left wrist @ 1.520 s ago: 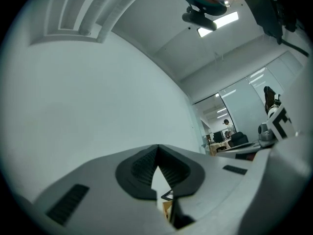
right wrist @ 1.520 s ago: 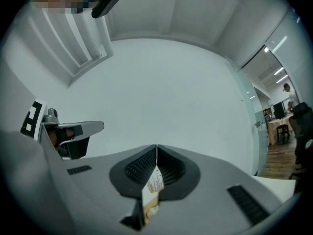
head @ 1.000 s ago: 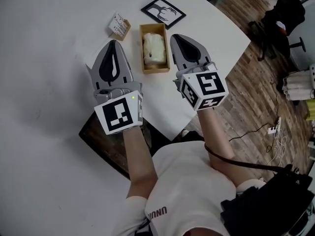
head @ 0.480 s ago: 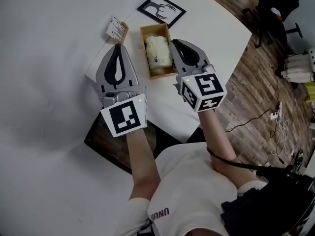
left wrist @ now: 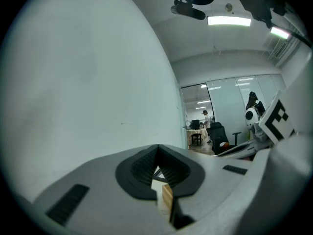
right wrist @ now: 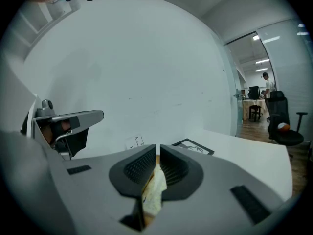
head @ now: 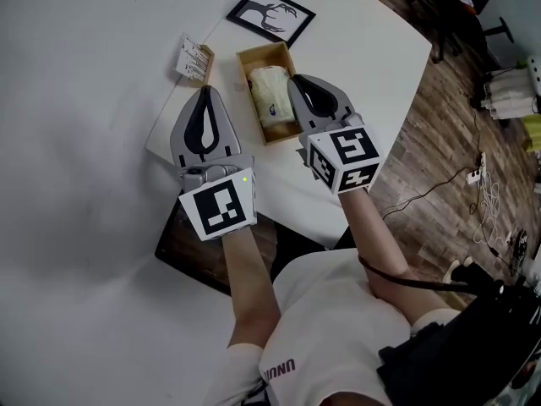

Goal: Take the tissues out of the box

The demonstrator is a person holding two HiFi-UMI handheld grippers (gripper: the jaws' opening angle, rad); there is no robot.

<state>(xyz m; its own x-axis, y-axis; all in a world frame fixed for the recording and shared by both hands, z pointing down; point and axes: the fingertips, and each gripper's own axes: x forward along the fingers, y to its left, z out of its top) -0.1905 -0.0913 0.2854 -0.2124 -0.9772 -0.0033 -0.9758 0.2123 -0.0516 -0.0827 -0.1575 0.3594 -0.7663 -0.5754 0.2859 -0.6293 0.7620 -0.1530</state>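
Observation:
An open wooden box (head: 250, 57) lies on the white table (head: 363, 49), and a pale wrapped pack of tissues (head: 272, 100) rests inside it. My right gripper (head: 293, 78) is shut and empty, its tips beside the box's right wall. In the right gripper view the tissues (right wrist: 154, 194) show below the closed right gripper (right wrist: 157, 150). My left gripper (head: 204, 90) is shut too and holds nothing, a short way left of the box. A corner of the wooden box (left wrist: 167, 199) shows under the left gripper (left wrist: 157, 152) in the left gripper view.
A black-framed picture (head: 270, 13) lies beyond the box. A small card holder (head: 194, 57) sits to its left. The table's edge runs just under my wrists, with a dark board (head: 190, 248) below it. Wood floor, cables (head: 486, 218) and office chairs are to the right.
Both grippers have stayed shut. The right one has drifted a little closer to the box's right wall, and the head view has turned slightly.

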